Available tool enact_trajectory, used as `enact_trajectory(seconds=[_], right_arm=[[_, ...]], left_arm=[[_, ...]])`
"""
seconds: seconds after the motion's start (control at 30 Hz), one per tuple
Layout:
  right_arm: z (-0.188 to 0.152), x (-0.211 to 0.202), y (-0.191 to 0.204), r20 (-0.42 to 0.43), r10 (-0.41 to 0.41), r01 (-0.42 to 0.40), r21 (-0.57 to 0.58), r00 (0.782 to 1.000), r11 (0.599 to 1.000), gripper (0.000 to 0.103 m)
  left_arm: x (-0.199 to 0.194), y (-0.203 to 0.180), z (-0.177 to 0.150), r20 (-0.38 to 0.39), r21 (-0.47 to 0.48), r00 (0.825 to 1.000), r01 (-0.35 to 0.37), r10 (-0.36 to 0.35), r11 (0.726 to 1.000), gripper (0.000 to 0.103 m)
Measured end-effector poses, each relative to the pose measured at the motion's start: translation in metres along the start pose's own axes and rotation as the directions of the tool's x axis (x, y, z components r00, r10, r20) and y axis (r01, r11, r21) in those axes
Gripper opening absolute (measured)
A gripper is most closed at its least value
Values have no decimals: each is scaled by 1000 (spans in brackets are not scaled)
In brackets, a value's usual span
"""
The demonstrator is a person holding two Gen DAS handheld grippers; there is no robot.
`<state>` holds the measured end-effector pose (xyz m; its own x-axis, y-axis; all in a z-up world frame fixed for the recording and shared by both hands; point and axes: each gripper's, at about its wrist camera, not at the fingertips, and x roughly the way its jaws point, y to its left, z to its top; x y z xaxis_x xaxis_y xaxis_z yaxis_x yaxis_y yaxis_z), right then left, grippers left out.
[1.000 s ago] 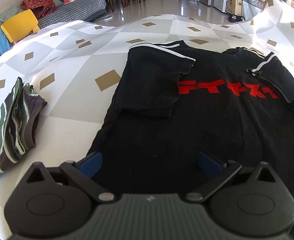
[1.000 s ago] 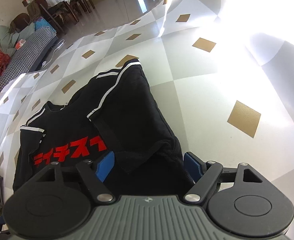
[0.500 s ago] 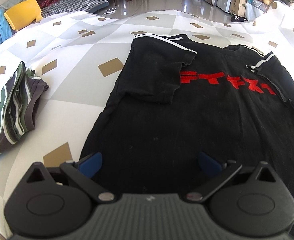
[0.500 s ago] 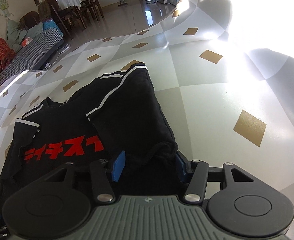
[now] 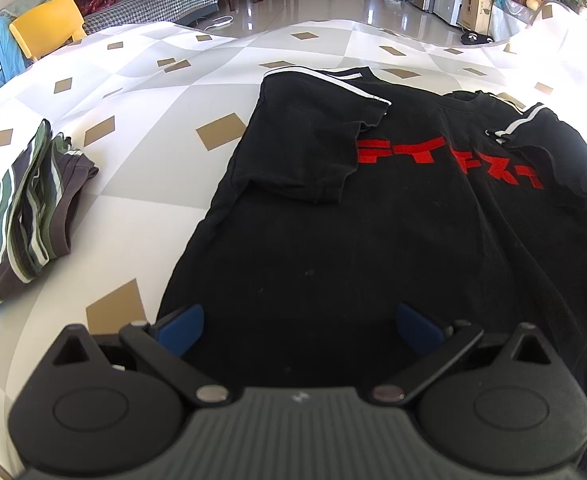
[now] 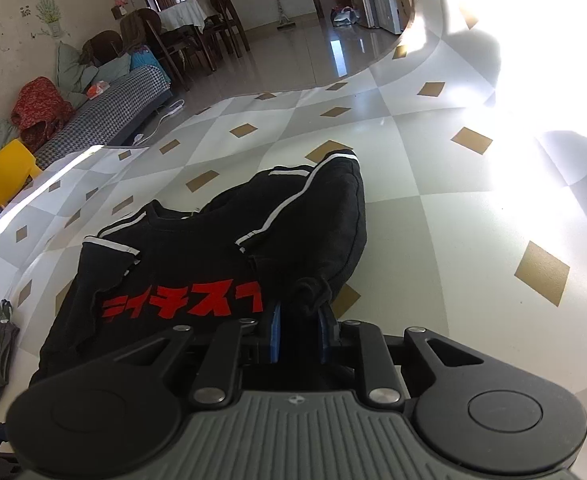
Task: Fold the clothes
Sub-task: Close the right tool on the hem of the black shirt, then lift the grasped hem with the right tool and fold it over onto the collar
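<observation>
A black T-shirt with red lettering and white shoulder stripes lies on the checked table cover; its left sleeve is folded in over the chest. My left gripper hovers open over the shirt's lower body, with nothing pinched. In the right wrist view the same T-shirt has its right sleeve bunched and lifted. My right gripper is closing, and its blue pads press a fold of that sleeve's hem between them.
A folded green, grey and white striped garment lies at the left of the table cover. Beyond the table are a yellow chair, a checked sofa and dining chairs on a shiny floor.
The right gripper's jaws went from wide apart to nearly together on the sleeve hem, and the sleeve now bunches upward. The left gripper's view shifted back slightly; its jaws stayed open.
</observation>
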<state>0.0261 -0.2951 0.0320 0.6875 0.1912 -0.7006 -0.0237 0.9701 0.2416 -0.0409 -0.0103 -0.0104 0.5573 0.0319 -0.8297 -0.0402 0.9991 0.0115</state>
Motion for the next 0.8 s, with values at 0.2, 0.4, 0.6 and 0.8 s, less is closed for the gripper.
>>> enact_trajectory(seconds=[0.2,0.4,0.6,0.8], right_arm=[[-7,5,-1,-12,3,-2,89,1000,996,19],[-8,12,-26,-3,21,-19,247,1000,969,36],[-5,19,-39,25,20,-28,330,999,944,42],[0,28,-50,59,13,-36,402,998,915,44]], left_arm=[[0,0,0,-2,-2,1000,1,-1,1000,103],[0,0,0,-7,-2,1000,2,-2,1000,103],[0,-2,1,-9,-3,1000,1,-1,1000,103],[0,-2,1,-9,-3,1000,0,0,1000,103]])
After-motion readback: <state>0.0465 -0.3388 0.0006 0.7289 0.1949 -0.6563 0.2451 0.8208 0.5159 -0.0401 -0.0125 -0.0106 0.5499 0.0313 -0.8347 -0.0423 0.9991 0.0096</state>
